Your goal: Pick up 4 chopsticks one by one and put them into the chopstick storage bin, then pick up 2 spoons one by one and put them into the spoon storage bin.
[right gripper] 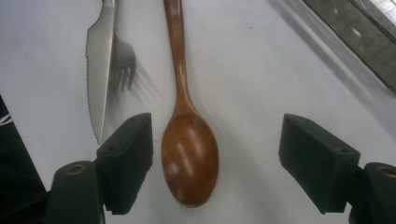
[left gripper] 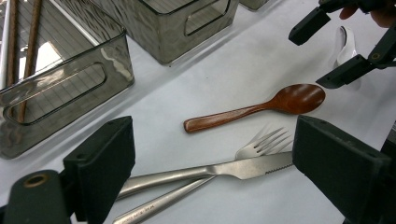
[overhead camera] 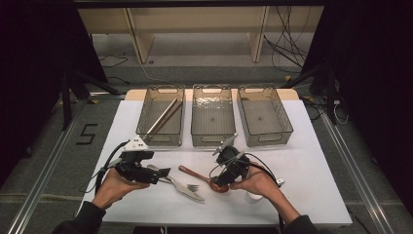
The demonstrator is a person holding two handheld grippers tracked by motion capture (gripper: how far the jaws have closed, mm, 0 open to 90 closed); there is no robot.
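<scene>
White table (overhead camera: 311, 165), lit under the high view, dark floor around. 3 grey bins in a row along the far half of the table: left bin (overhead camera: 161, 115) holding 2 chopsticks (overhead camera: 164, 116) laid slantwise, middle bin (overhead camera: 212, 114) directly beyond the spoon, right bin (overhead camera: 263, 114) beyond it and to the right.

Left gripper (overhead camera: 163, 172) held in the person's left hand (overhead camera: 116, 186), left of the spoon, jaws spread wide and gripping nothing; seen in the left gripper view (left gripper: 212, 161) with knife and fork lying between the jaws. Right gripper (overhead camera: 220, 181) held in the right hand (overhead camera: 257, 183), down over the spoon's bowl end, jaws spread wide; in the right gripper view (right gripper: 215, 161) 1 jaw stands on each side of the bowl, clear of the wood, nothing pinched.

Spoon (right gripper: 184, 116), brown wood, flat on the table near its front middle, handle pointing toward the left gripper. Knife (left gripper: 210, 170), steel with a serrated edge, just beside the spoon on the left-gripper side, lying across the fork (left gripper: 264, 143), whose tines point toward the spoon. Small white object (left gripper: 346, 43) on the table just past the spoon's bowl, by the right gripper; too blurred to name.
</scene>
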